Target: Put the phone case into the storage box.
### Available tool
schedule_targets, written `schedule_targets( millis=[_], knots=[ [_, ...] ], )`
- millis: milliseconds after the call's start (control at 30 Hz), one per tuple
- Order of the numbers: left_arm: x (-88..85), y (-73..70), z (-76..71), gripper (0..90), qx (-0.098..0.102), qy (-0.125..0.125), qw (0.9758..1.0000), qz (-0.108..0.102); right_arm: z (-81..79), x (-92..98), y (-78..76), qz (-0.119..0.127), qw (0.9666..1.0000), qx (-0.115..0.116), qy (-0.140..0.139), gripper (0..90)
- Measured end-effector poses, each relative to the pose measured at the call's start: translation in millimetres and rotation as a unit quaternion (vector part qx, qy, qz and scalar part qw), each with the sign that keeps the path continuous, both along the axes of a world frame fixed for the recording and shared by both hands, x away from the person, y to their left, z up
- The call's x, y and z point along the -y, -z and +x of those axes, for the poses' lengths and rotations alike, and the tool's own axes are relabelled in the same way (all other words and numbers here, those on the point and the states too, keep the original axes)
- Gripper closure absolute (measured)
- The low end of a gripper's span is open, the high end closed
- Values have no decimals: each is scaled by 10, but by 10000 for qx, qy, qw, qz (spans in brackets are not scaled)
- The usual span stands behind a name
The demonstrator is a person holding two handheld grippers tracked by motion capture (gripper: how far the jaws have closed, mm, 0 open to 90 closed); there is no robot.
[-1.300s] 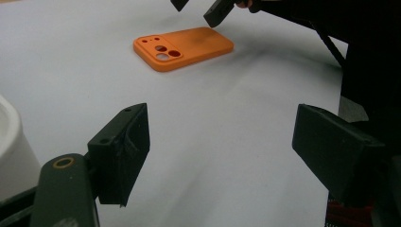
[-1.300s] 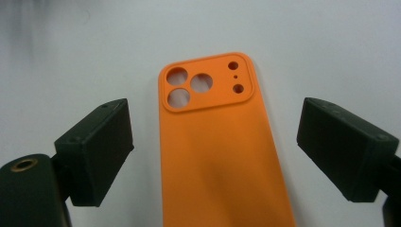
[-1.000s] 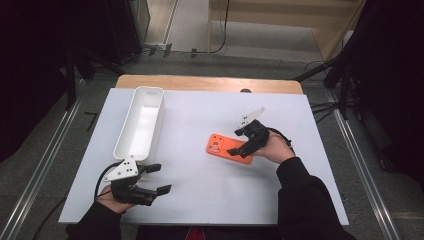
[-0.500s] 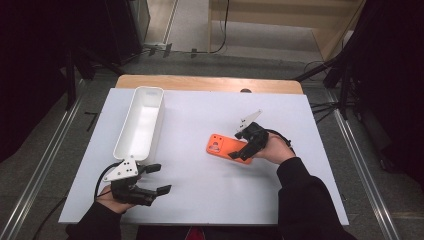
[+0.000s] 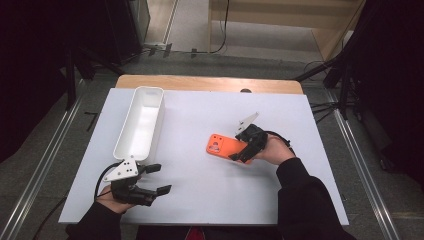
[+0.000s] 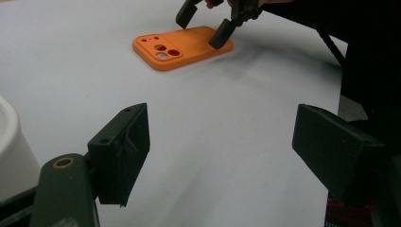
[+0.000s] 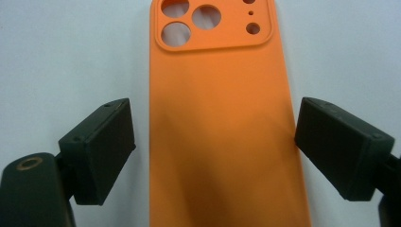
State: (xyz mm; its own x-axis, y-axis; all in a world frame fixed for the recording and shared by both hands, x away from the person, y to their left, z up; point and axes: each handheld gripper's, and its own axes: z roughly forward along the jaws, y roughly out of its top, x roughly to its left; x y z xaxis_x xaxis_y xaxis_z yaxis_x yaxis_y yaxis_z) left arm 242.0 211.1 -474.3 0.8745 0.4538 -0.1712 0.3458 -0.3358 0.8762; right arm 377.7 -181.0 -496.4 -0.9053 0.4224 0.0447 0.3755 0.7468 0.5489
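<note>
An orange phone case (image 5: pixel 220 145) lies flat on the white table, back side up, with its camera cutouts toward the left. My right gripper (image 5: pixel 239 145) is lowered over the case's right end, its jaws on either side of the case. In the right gripper view the case (image 7: pixel 222 118) runs up between the two pads (image 7: pixel 101 146), with a gap on each side, so the right gripper (image 7: pixel 220 144) is open. My left gripper (image 5: pixel 159 179) rests at the table's front left, open, with only bare table between its jaws (image 6: pixel 227 156). The case (image 6: pixel 175 47) lies far ahead of it.
A long white bin (image 5: pixel 148 91) stands at the left of the table, just behind my left gripper; its corner (image 6: pixel 9 151) shows beside the left jaw. The white table sheet (image 5: pixel 200 200) ends close in front of both hands. Dark stands flank the table.
</note>
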Motion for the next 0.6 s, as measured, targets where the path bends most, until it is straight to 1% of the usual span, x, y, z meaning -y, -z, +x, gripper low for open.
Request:
schedule_targets(
  millis=[133,267,333,367,400,433,600],
  knots=[
    [2,1,0,202,4,0,10000,4,1,0,3,-19,10000,41,-51,117],
    [4,2,-2,202,1,-4,10000,4,-1,-6,11,-54,9999,101,-43,117],
    [4,2,-2,202,0,-3,10000,0,0,-19,40,-225,9997,124,-43,117],
    [3,1,-2,202,-4,3,10000,-2,-10,-31,73,-353,9993,85,-21,117],
    [2,0,-2,202,-3,4,10000,-2,-10,-31,73,-353,9993,85,-21,117],
    [-1,-1,-1,202,4,8,10000,13,-4,-38,96,-398,9991,148,-80,117],
    [0,0,-2,202,-3,5,10000,5,-8,-39,99,-402,9990,164,-75,118]
  ],
)
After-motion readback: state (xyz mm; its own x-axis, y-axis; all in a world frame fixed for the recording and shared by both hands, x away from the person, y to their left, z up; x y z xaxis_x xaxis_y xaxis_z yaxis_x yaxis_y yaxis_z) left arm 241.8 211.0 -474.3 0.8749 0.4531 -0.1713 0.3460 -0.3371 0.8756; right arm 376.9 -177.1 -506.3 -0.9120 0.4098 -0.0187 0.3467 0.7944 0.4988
